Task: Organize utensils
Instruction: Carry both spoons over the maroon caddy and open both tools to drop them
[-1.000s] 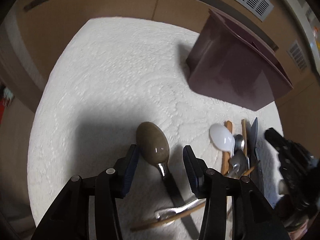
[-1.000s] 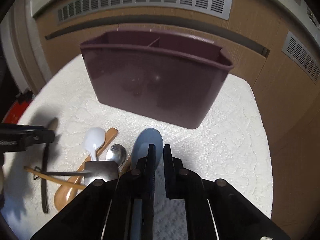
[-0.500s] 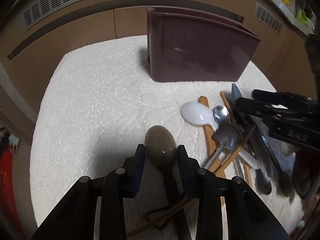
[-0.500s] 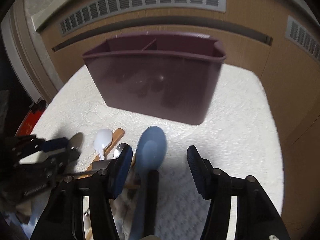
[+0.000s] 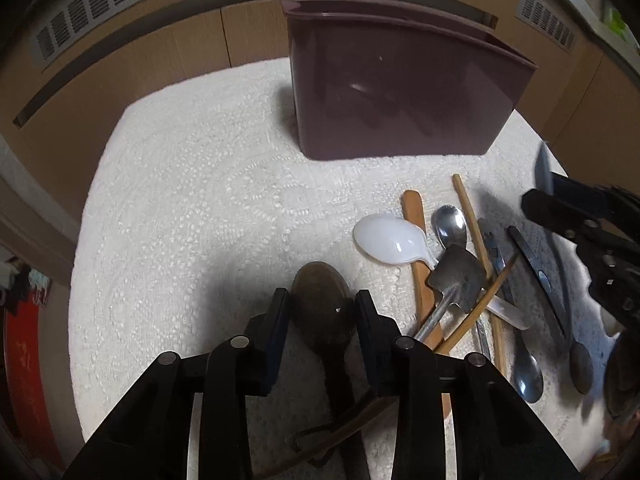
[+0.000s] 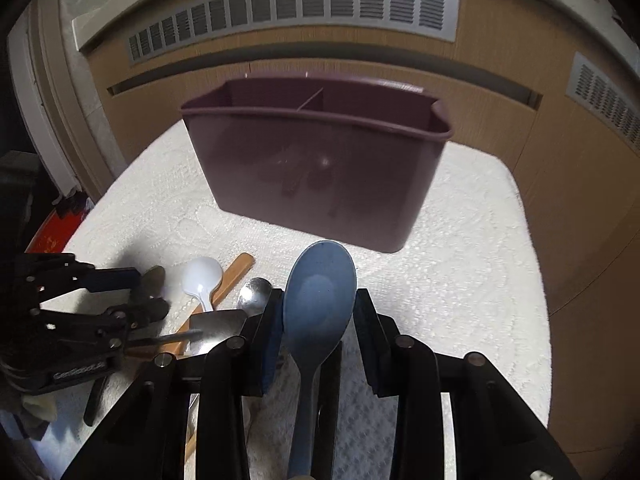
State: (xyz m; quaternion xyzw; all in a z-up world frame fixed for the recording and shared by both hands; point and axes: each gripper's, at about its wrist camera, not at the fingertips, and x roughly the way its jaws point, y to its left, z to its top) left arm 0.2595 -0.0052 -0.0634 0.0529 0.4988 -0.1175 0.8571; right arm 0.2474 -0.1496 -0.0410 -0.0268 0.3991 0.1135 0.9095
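My left gripper (image 5: 322, 310) is shut on the bowl of a dark brown spoon (image 5: 320, 304), low over the white mat (image 5: 200, 200). My right gripper (image 6: 318, 316) has its fingers against the bowl of a blue spoon (image 6: 320, 292), whose handle runs back between them. A maroon two-compartment caddy (image 6: 320, 172) stands upright at the back of the mat; it also shows in the left wrist view (image 5: 400, 92). A pile of loose utensils lies between the grippers: a white plastic spoon (image 5: 390, 240), a wooden spatula (image 5: 416, 240), a metal spoon (image 5: 450, 222), a small metal shovel spoon (image 5: 456, 276), chopsticks.
Wooden cabinet fronts with vent grilles (image 6: 296, 12) curve behind the mat. More dark and metal spoons (image 5: 528, 364) lie at the right of the pile. The other gripper's black body (image 6: 60, 320) sits left of the right wrist view. A red object (image 5: 24, 360) lies off the mat's left edge.
My left gripper closed from wide open onto the brown spoon's bowl. My right gripper opened wide half a second ago and has narrowed around the blue spoon's bowl.
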